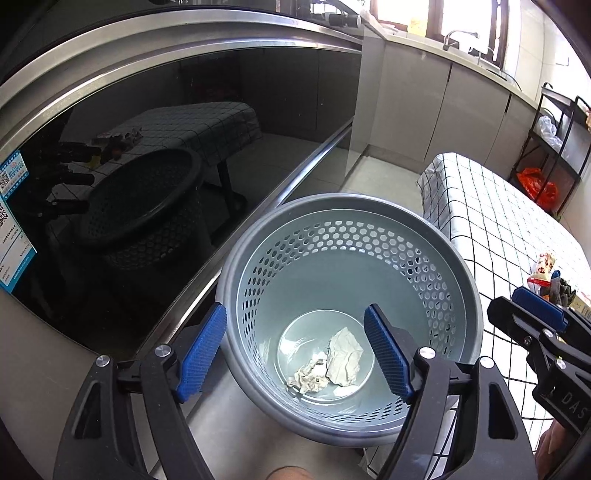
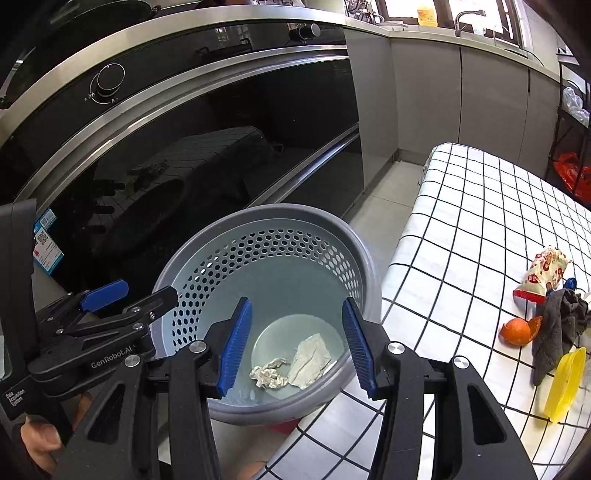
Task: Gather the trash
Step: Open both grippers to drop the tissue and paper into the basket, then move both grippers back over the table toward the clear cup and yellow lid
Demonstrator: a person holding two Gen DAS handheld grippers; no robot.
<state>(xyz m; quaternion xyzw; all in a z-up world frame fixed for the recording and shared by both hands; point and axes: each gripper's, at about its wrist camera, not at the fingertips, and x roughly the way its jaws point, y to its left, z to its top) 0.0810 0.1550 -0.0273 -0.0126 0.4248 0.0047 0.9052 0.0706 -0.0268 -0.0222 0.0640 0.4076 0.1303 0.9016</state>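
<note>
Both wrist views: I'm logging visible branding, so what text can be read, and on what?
"GenRobot.AI" on the left gripper body, right wrist view.
"Data Acquisition System" on the same gripper's handle.
"DAS" on the right gripper body, left wrist view.
Blue sticker on the oven door: QR codes and print too small to read.
Oven knob: symbols only.

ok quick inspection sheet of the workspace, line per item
surface: table with checked cloth, beside the bin
job's things: grey perforated bin on the floor, two crumpled paper wads at its bottom
clutter: on the cloth, printed snack wrapper, orange peel, dark grey rag, yellow plastic piece
grippers: left gripper and right gripper both open and empty above the bin
cables: nothing seen
surroundings: black glass oven front with a dial, grey cabinets, a sink tap by the window, a rack with an orange bag
</note>
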